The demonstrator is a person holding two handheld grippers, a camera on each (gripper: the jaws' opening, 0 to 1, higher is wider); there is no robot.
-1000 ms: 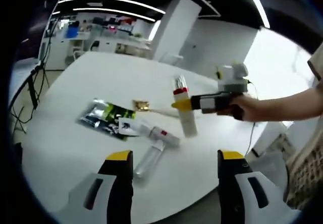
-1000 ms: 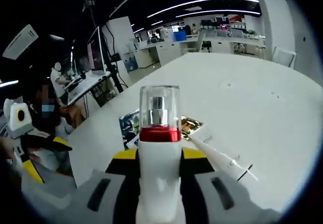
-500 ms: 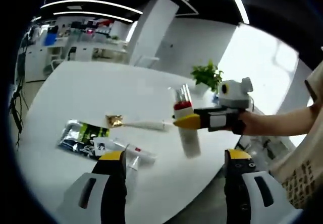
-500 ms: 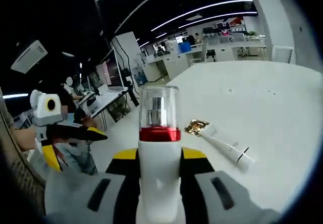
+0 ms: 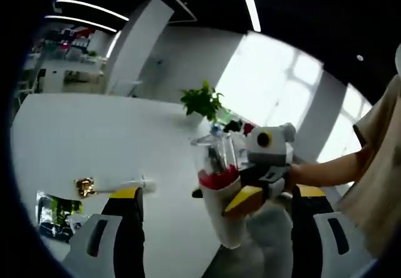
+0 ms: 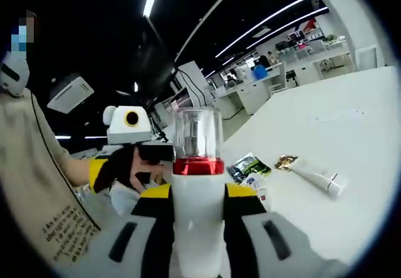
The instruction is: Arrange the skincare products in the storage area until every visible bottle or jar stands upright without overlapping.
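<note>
lifted nearer: white cylindrical bottle [image 6: 198,215], clear cap | right gripper [image 6: 198,193] clamped

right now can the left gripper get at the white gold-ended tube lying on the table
Probably yes. The left gripper is open and empty, and the white tube with the gold end lies alone on bare white table, nothing between them.

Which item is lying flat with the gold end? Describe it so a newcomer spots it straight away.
On the big white table, look past the white pump bottle with a red collar and clear cap clamped in the right gripper. Beside the dark green foil sachet lies a slim white tube; it alone has a crinkled gold foil end.
</note>
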